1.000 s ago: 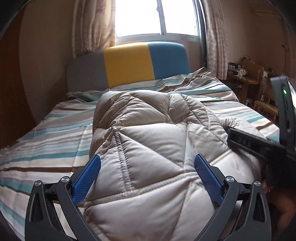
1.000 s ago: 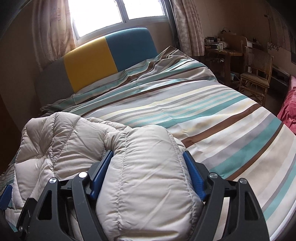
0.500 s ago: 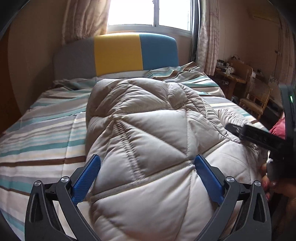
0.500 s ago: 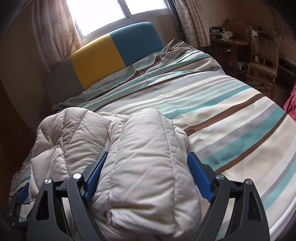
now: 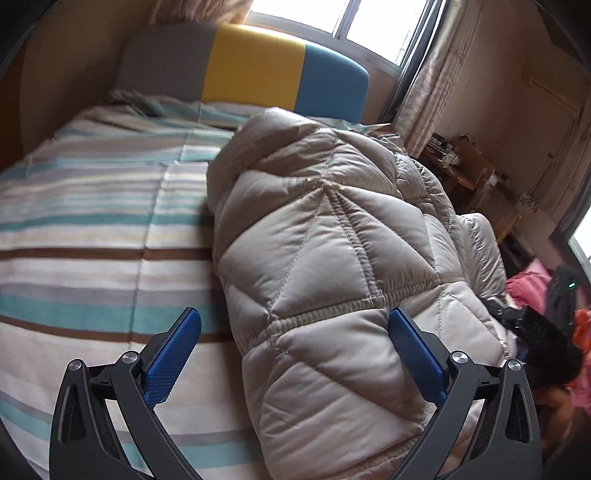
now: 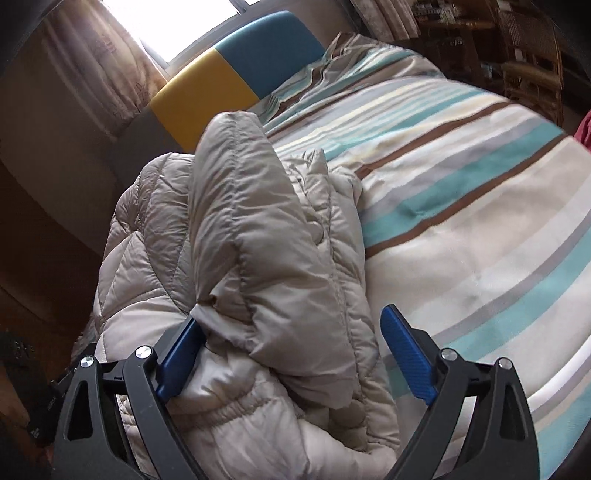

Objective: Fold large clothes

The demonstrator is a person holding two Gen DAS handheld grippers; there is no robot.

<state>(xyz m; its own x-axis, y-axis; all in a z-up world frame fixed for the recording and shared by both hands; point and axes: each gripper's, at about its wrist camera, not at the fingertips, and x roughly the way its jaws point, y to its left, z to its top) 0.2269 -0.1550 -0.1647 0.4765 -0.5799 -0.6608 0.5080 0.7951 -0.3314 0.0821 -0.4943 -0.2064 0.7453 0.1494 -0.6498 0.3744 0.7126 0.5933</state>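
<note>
The quilted jacket lies on the striped bedspread, bunched into a thick, long bundle that runs from the near edge of the bed toward the headboard. It is a pale beige, slightly glossy padded fabric, stitched into triangles and diamonds that puff up between the seams, with a gathered elastic band crossing it near the low end. From the right wrist view, a sleeve or folded flap stands up over the rest of the jacket, ribbed with straight parallel seams and creased where it bends.

The left gripper is spread wide, its blue textured pads apart; the right pad sits against the jacket's edge and the left pad hangs over the bedspread, so nothing is pinched. The right gripper is also wide open, with the jacket's folded mass lying between the pads; its left pad presses into the fabric while the other stands clear of it.

The bedspread is smooth cotton-like cloth in bands of cream, teal, grey and brown. The headboard is upholstered in grey, yellow and blue blocks. Behind it are a bright window and patterned curtains.
</note>
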